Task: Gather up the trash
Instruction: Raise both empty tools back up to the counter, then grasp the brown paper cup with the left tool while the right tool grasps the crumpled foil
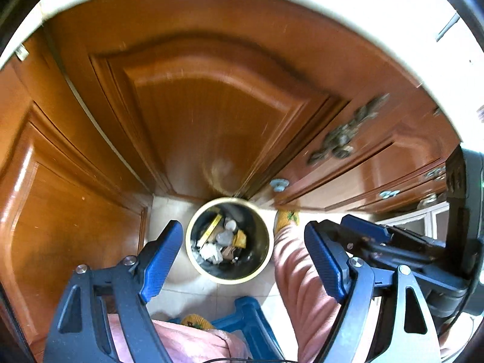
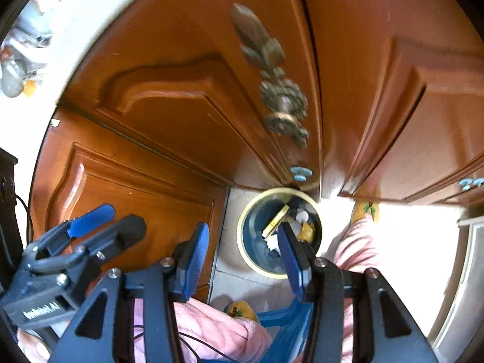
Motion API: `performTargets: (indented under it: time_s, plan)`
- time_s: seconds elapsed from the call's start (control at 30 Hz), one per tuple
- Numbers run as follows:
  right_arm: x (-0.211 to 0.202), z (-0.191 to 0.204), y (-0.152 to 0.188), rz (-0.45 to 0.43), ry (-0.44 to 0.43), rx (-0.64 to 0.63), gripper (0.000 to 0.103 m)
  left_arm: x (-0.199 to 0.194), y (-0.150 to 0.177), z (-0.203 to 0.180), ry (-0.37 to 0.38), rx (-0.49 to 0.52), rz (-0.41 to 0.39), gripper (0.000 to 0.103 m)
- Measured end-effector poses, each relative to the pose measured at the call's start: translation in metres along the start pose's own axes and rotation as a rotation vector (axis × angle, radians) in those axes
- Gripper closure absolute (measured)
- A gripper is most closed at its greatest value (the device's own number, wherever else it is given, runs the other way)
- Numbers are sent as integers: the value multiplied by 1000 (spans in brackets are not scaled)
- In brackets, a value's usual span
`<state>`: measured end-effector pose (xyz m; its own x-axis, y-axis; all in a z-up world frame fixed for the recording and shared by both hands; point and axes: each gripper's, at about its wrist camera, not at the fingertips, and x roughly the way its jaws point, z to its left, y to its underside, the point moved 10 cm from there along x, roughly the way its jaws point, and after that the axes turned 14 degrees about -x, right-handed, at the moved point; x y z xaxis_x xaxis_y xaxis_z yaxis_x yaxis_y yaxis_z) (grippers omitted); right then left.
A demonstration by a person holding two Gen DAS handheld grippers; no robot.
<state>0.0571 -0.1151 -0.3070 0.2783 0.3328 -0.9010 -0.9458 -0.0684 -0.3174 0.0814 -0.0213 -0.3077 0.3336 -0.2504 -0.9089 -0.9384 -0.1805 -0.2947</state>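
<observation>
The left gripper [image 1: 242, 260] is hanging wide apart and empty nearest the lens, and the right gripper [image 2: 240, 260] is standing half-spread, also gripping nothing. Both are pointing down at the trash bin [image 1: 227, 277] on the floor by the wooden cabinets [image 1: 211, 106], likely because the trash [image 1: 222, 242] is already lying inside.

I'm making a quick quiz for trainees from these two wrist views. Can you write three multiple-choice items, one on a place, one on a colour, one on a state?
1. Where does the trash bin stand?
A. on the floor by the wooden cabinet doors
B. on a counter
C. inside a drawer

2. What colour are the gripper pads?
A. red
B. blue
C. white

3. What does the left gripper hold?
A. a bottle
B. a bag
C. nothing

Key: 1 A, tile floor lies around the bin, below the doors. 2 B, both views show blue pads. 3 C, its jaws stand wide apart and empty.
</observation>
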Motion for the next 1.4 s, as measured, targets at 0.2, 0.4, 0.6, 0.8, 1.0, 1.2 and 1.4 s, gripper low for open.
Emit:
performTargets:
  time_s: [0.2, 0.4, 0.6, 0.8, 1.0, 1.2, 1.4]
  plan:
    - [-37, 17, -14, -68, 39, -79, 55, -46, -12, -13, 53, 25, -82, 22]
    - [-87, 38, -46, -163, 40, -130, 55, -100, -39, -32, 75, 86, -191, 22]
    - [-144, 58, -83, -255, 39, -198, 55, -165, -81, -45, 81, 143, -331, 19]
    - [-189, 63, -127, -309, 29, -214, 55, -222, -127, -56, 82, 187, -455, 15]
    - [-222, 60, -175, -359, 58, -232, 55, -273, -172, -75, 55, 232, -621, 14]
    - [-242, 50, -240, -417, 86, -217, 53, -296, -217, -101, -8, 306, -711, 14]
    - [-230, 36, -304, -404, 95, -202, 48, -272, -271, -122, 9, 327, -637, 14]
